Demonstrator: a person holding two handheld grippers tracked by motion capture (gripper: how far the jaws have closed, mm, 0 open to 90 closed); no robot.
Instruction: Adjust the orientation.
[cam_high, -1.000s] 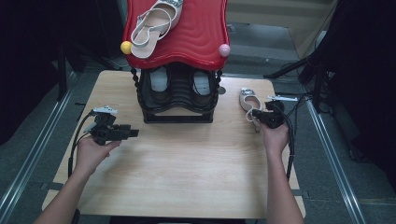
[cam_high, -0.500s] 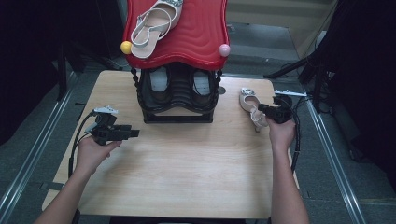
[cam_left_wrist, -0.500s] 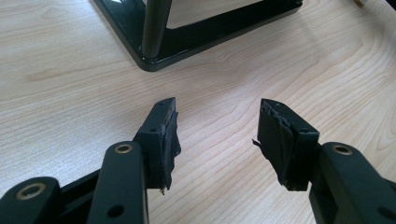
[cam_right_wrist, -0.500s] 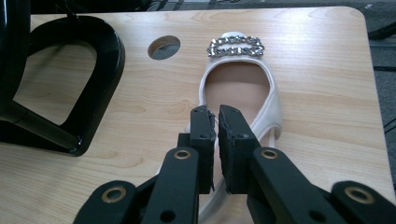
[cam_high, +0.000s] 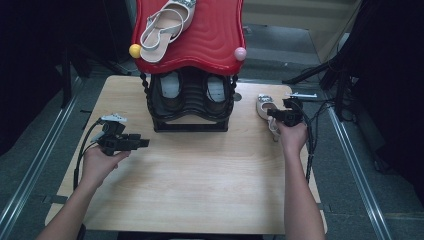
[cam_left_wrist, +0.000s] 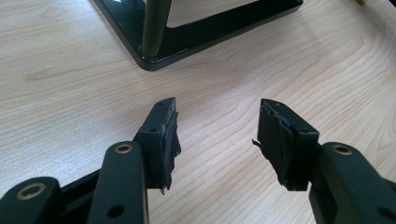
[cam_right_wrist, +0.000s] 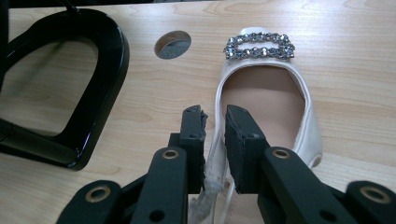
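Both forearms are bare, with no sleeves in sight. The left tool (cam_high: 142, 143) is black, with a grey three-cornered plate on top and a black cable looping back from it. The right tool (cam_right_wrist: 215, 122) is black too; its flat arms carry brass-ringed rivets, its square pads look frayed, and black cables trail from it.

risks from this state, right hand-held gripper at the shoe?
1. The right hand-held gripper pinches only the thin side edge of the white shoe; it could slip or dangle on lifting.
2. The shoe rack base stands close by; a swinging shoe might hit it.
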